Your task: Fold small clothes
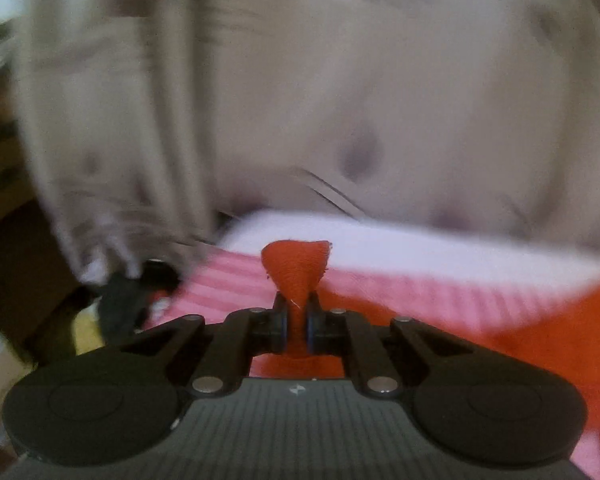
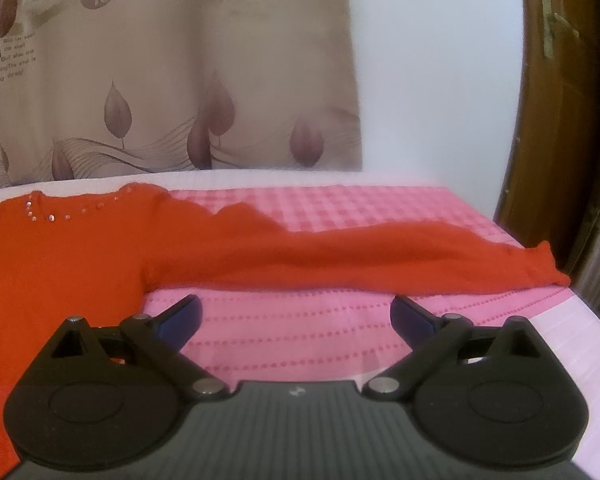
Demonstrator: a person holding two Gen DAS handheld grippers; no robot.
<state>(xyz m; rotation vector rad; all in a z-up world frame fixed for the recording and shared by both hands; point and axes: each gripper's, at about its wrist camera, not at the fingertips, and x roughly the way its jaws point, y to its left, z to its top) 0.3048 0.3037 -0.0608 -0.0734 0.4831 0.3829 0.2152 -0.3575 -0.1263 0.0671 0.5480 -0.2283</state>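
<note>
The red knit sweater (image 2: 72,256) lies flat on the pink checked bed cover (image 2: 340,204), its body at the left of the right wrist view and its neckline, trimmed with small clear studs (image 2: 52,218), toward the far edge of the bed. One long sleeve (image 2: 380,258) extends rightward across the cover, with the cuff (image 2: 556,276) close to the right edge of the bed. In the left wrist view, a bunched fold of the same red fabric (image 1: 296,268) stands up between the pads of the left gripper (image 1: 297,322); the jaws are clamped on it, and more red cloth spreads away to the right over the pink cover (image 1: 228,284). This view is heavily blurred. The right gripper (image 2: 296,312) hovers over bare pink cover just in front of the sleeve, its jaws spread wide with nothing between them; its left finger (image 2: 180,316) sits near the sweater's side edge, apart from the fabric. A white strip of the bed (image 2: 572,344) runs along the near right edge. Behind the bed hangs a beige curtain (image 2: 160,80) printed with leaf shapes and the word "love", beside a white wall (image 2: 432,80). A brown wooden door (image 2: 556,100) stands at the far right.
</note>
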